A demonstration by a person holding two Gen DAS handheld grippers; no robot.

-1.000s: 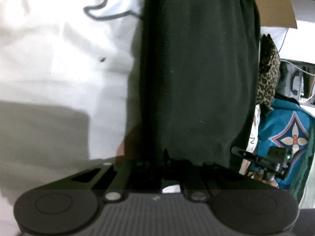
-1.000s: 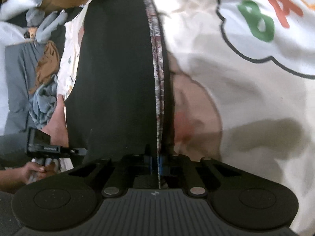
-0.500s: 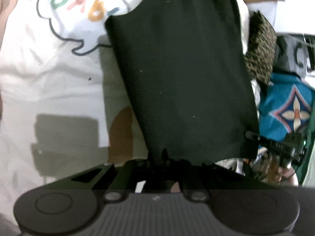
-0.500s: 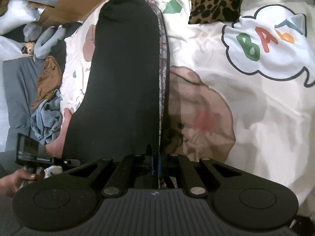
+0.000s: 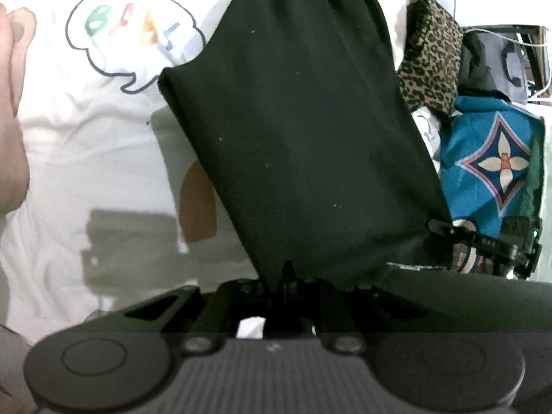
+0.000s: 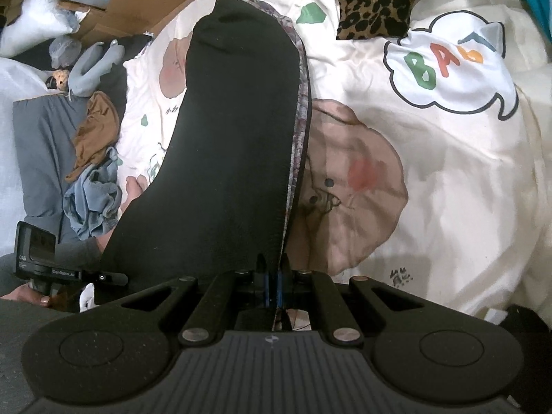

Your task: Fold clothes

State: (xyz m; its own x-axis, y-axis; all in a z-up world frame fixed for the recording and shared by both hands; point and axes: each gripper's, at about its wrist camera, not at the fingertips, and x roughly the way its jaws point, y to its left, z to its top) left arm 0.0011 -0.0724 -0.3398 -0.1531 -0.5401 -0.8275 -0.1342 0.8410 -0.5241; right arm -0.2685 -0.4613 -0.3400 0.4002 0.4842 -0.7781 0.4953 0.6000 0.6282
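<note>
Both tongs are clamped on one black garment (image 5: 296,131): the left gripper (image 5: 284,276) and right gripper (image 6: 272,276) hold it hanging above the printed bedsheet (image 6: 448,179). Folding looks barely begun.

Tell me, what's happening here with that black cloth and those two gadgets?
A person is folding laundry with a handheld gripper in each hand. The left gripper and the right gripper each have their jaws shut on an edge of the same black garment, holding it up so it hangs over a cream cartoon-print bedspread. More clothes lie around the bed, including a leopard-print piece.
</note>
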